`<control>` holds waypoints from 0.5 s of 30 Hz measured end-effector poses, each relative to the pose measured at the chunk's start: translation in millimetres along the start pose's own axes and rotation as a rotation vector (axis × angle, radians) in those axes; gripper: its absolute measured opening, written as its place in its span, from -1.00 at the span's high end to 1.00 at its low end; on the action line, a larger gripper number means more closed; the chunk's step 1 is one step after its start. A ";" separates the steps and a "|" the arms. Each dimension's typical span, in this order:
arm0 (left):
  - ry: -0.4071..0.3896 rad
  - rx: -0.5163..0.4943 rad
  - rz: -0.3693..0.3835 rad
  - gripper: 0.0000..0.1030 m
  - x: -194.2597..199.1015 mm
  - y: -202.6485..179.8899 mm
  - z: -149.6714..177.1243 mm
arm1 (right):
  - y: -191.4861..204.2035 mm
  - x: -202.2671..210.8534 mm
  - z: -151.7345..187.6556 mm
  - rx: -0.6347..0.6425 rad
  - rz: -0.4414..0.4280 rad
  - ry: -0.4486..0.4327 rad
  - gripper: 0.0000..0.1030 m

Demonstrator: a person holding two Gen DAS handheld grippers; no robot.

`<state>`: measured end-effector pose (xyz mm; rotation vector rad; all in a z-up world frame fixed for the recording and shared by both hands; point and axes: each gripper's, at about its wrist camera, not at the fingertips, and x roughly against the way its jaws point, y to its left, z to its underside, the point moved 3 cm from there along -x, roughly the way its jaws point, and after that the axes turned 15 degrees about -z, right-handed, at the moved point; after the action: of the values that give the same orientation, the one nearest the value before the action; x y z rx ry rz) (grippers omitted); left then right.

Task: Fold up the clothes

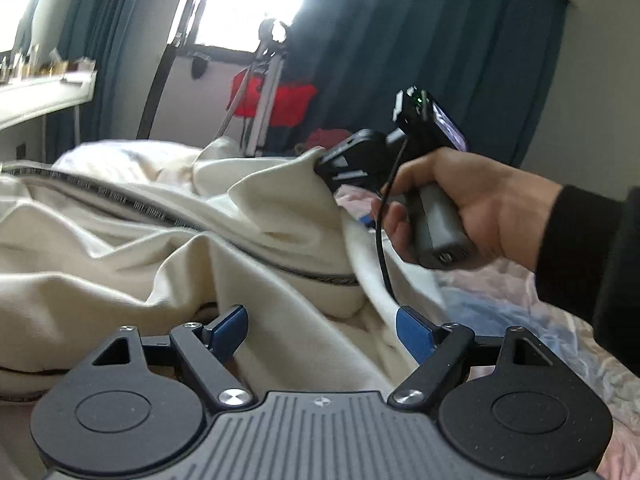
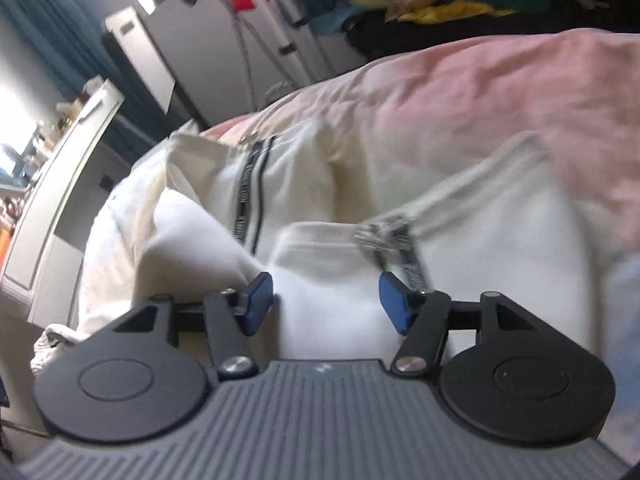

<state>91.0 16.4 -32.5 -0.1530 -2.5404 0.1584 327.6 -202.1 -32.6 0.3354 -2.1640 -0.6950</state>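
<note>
On the pink bed [image 2: 500, 92], the cream jacket's [image 1: 120, 264] zipper [image 1: 132, 200] runs left-right; left gripper [image 1: 322, 330] gapes, right gripper [image 2: 326, 300] straddles cloth.

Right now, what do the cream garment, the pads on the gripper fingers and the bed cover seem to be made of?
Cream garment: probably thick cotton fleece, matte; it makes soft, rounded folds, with a dark patterned tape along it.
Finger pads: blue, likely rubber or soft plastic, matte, on black arms that look like hard plastic.
Bed cover: thin woven cloth, pink, with many fine creases; the fibre cannot be told.
</note>
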 end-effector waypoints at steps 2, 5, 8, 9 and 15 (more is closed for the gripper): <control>0.030 0.040 0.017 -0.61 -9.3 6.5 0.6 | 2.2 -21.5 -2.2 0.050 0.044 0.037 -0.18; 0.059 0.088 0.035 -0.61 -19.5 13.9 1.1 | -0.6 -35.3 2.5 0.110 0.109 0.068 -0.17; 0.077 0.120 0.044 -0.61 -23.9 19.1 0.6 | -4.7 -45.1 8.5 0.160 0.167 0.092 0.66; 0.083 0.130 0.046 -0.61 -25.4 20.9 0.4 | -5.5 -45.1 10.0 0.169 0.183 0.090 0.94; 0.063 0.146 0.044 -0.61 -17.1 22.0 -0.1 | -0.3 14.6 -0.5 0.204 0.174 -0.063 0.94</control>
<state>106.7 35.7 -45.0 -0.1543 -2.4530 0.3499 318.8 -209.3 -23.3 0.2300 -2.2977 -0.3932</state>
